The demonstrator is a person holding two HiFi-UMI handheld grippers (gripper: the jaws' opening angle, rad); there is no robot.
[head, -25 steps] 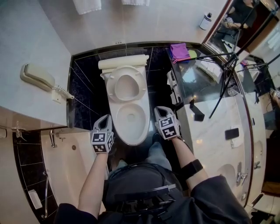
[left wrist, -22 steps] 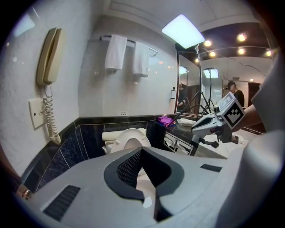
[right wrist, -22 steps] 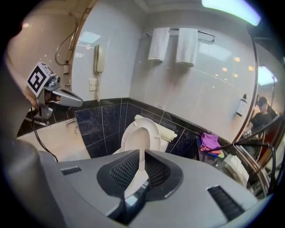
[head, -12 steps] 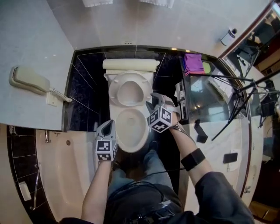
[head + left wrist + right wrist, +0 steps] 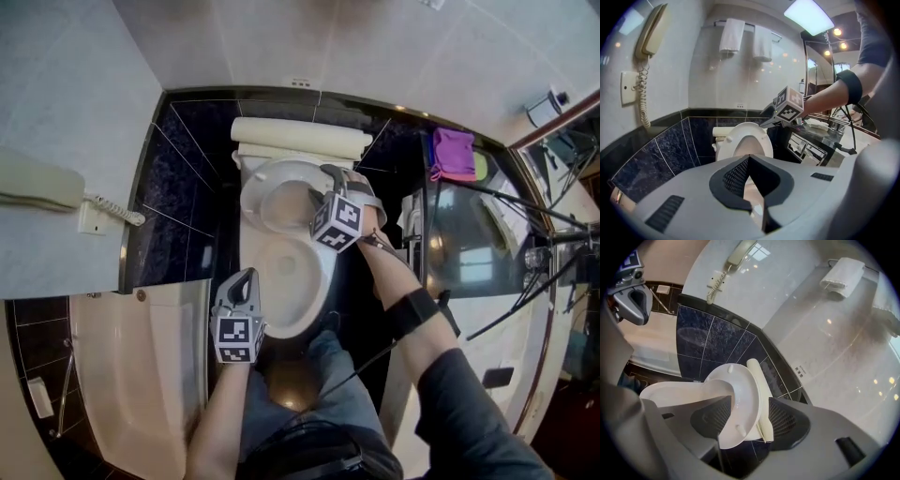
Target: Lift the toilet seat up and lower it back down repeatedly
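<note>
Right gripper view: the toilet seat [image 5: 746, 401] stands raised at the rear edge of the bowl [image 5: 281, 272], leaning on the lid [image 5: 758, 380]. Its free rim sits between the jaws.
Right claw [image 5: 747, 420]: the jaws are wide apart and have just been opening. The pads are clear of the rim, so nothing is gripped.
Left claw [image 5: 749, 183]: closed on nothing, hanging by the bowl's near left edge, apart from the seat.
Step in hand: probably taking hold of the raised seat to lower it.
Doing it well: set the pads square across the rim's thickness and catch the seat only, not the lid behind. Follow the hinge's arc, and hold on until the seat rests on the bowl.
Risk: the glossy rim may slip and slam down.
</note>
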